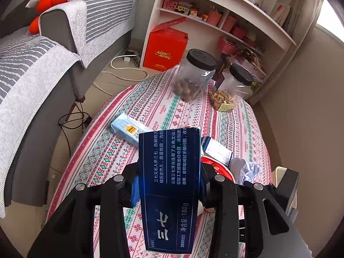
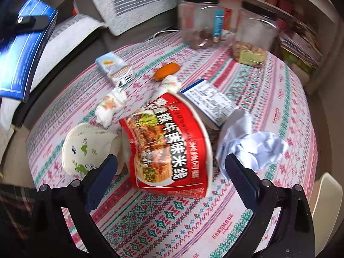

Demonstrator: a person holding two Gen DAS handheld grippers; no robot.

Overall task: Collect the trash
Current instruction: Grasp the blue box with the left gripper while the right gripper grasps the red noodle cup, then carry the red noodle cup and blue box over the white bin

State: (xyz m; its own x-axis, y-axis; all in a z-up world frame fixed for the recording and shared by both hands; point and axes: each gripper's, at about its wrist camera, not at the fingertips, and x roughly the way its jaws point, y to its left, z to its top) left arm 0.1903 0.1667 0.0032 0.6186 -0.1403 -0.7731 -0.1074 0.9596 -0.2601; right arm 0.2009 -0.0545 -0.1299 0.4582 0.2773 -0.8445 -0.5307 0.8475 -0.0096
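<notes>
My left gripper [image 1: 169, 172] is shut on a dark blue toothpaste box [image 1: 169, 193], held upright above the table's patterned cloth [image 1: 120, 150]. The same box [image 2: 23, 49] shows at the upper left of the right wrist view. My right gripper [image 2: 171, 161] is open, its fingers on either side of a red instant-noodle bowl [image 2: 167, 142] that lies on its side; the pads stand apart from it. Around the bowl lie a crumpled pale blue paper [image 2: 253, 146], a white paper cup with green print [image 2: 86, 148], two tissue wads [image 2: 111, 105], an orange peel [image 2: 166, 69], a light blue carton [image 2: 114, 64] and a white-and-blue box [image 2: 210, 101].
Two clear jars with black lids [image 1: 195, 75] [image 1: 236, 86] stand at the table's far side. A grey sofa with a striped cover [image 1: 32, 86] runs along the left. A white shelf [image 1: 215, 10] and a red box [image 1: 165, 47] stand beyond the table. Cables lie on the floor.
</notes>
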